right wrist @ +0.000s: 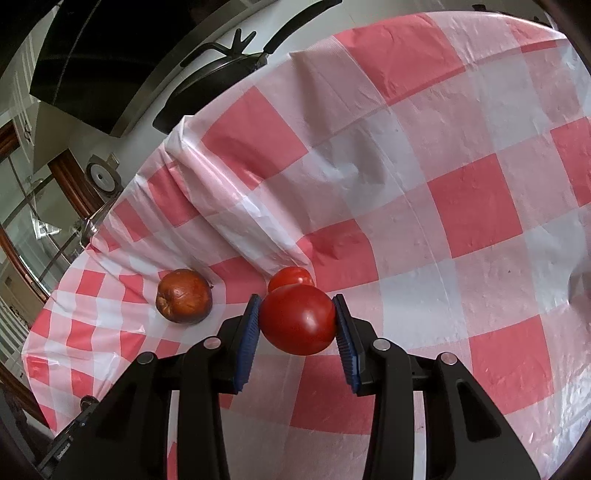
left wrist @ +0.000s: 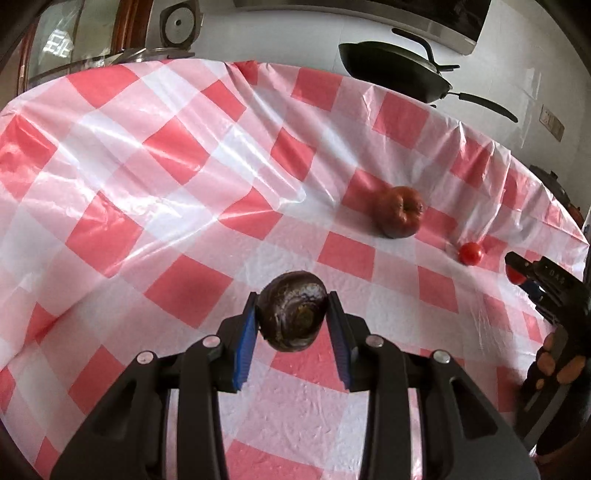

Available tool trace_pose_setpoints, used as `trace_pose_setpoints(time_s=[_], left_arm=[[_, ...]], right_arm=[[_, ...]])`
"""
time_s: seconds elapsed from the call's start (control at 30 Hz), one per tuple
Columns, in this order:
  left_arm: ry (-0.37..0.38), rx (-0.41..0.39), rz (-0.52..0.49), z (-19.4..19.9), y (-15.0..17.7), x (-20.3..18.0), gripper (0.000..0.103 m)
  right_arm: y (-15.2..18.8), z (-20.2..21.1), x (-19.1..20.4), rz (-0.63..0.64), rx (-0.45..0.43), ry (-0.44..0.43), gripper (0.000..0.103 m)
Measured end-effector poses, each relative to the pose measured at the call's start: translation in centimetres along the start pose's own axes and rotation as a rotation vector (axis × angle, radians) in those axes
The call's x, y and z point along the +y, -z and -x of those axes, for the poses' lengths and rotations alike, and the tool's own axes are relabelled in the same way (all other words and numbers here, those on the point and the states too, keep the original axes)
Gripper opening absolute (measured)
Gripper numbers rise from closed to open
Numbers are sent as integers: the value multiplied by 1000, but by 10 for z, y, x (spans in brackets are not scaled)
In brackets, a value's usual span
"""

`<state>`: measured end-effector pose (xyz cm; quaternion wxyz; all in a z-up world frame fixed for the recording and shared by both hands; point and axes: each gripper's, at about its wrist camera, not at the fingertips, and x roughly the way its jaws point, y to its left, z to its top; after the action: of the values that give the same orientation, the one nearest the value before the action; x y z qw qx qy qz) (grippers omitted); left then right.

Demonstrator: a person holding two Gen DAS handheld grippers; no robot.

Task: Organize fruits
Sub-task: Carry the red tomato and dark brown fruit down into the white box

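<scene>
My left gripper (left wrist: pixel 291 314) is shut on a dark purple-brown round fruit (left wrist: pixel 291 314) and holds it above the red-and-white checked cloth (left wrist: pixel 147 166). My right gripper (right wrist: pixel 297 321) is shut on a red tomato (right wrist: pixel 299 319). A second red tomato (right wrist: pixel 290 277) lies on the cloth just beyond it; it also shows in the left wrist view (left wrist: pixel 471 253). A wrinkled reddish-brown apple (left wrist: pixel 400 212) lies on the cloth, left of the right gripper in the right wrist view (right wrist: pixel 184 295). The right gripper shows at the right edge of the left wrist view (left wrist: pixel 517 271).
A black frying pan (left wrist: pixel 391 68) stands on the white counter beyond the table's far edge, and also shows in the right wrist view (right wrist: pixel 207 85). A round metal lid (left wrist: pixel 179 26) leans at the back left. The cloth has raised folds (right wrist: pixel 229 206).
</scene>
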<state>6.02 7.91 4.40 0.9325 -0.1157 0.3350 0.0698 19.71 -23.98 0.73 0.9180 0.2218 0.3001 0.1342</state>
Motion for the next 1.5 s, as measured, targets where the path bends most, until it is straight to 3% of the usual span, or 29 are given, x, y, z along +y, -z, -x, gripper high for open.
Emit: trace_pose_setpoints(time_s=[0.2,0.37,0.63,0.87,0.97,1.3,1.5], left_arm=[[9,41,0,-10,1,-3,36],[8,29,12,-2,1,1,36],[13,-6,14,37,24,15,36],[10,-40,60,75,47,40,37],[-9,-70,32,103,60,47,37],[-62,-70,-2,155,93,101,37],[-120,-72,-7,179,112,138,37]], right_arm=[[24,19,20,-18,-11,-39,39],[60,56,62,10,4,-158,39],[125,108,122,131,64,-247,39],[166,139,144,154,105,-275,39],[183,157,154,182,119,-297,39],[224,173,189,283,199,-339,39],[252,182,229,393,252,-386,39]])
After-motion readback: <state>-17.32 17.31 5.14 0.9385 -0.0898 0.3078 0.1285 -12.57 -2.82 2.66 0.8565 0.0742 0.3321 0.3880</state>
